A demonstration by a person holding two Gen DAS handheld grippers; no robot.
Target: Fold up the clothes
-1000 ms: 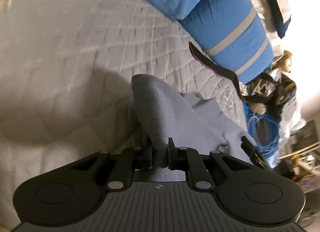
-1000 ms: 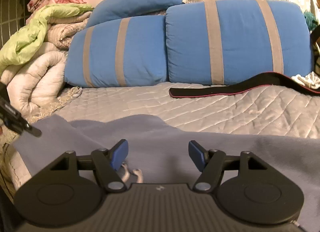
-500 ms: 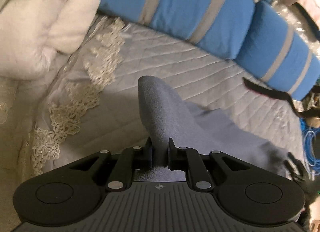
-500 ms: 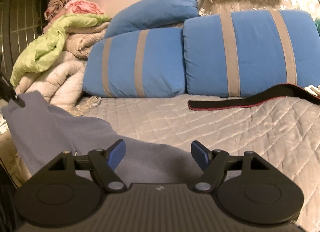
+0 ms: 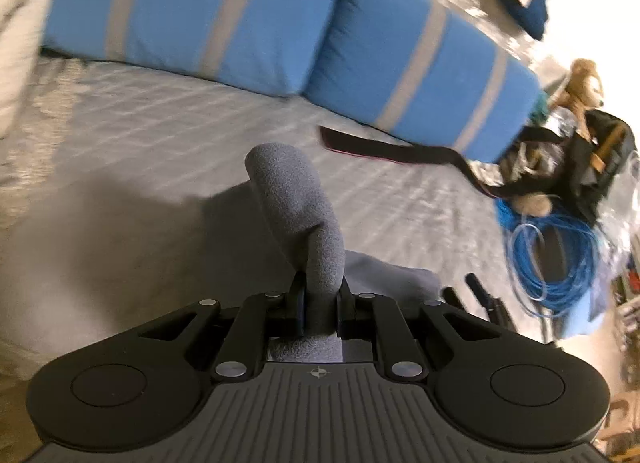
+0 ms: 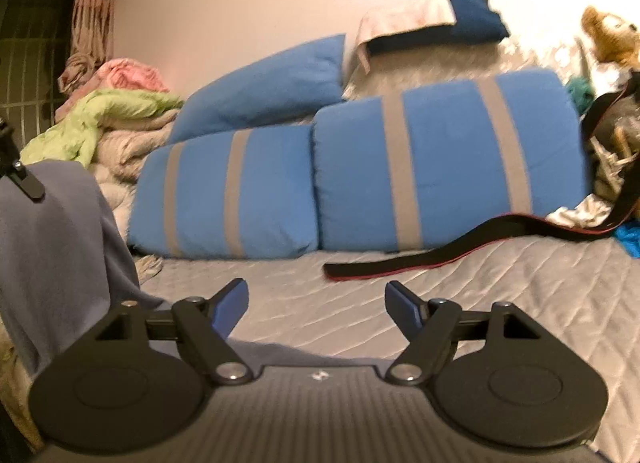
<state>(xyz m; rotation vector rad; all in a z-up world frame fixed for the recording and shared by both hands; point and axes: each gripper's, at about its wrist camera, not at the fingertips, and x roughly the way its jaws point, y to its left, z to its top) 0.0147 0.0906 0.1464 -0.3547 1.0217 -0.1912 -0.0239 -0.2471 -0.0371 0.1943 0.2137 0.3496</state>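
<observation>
Blue striped pillows [image 6: 360, 171] against wall; black strap [image 6: 420, 259] on quilt [image 6: 520, 303]; blue cable coil [image 5: 552, 259].

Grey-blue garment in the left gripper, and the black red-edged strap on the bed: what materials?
Grey-blue garment: looks like soft fleece or brushed knit, matte and napped, draping in thick rounded folds. Black red-edged strap: probably woven webbing or neoprene, flat, matte, holding its curve on the quilted bedspread; too blurred to settle.

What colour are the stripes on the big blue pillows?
Grey stripes on the blue pillows, clearest in the right wrist view.
</observation>
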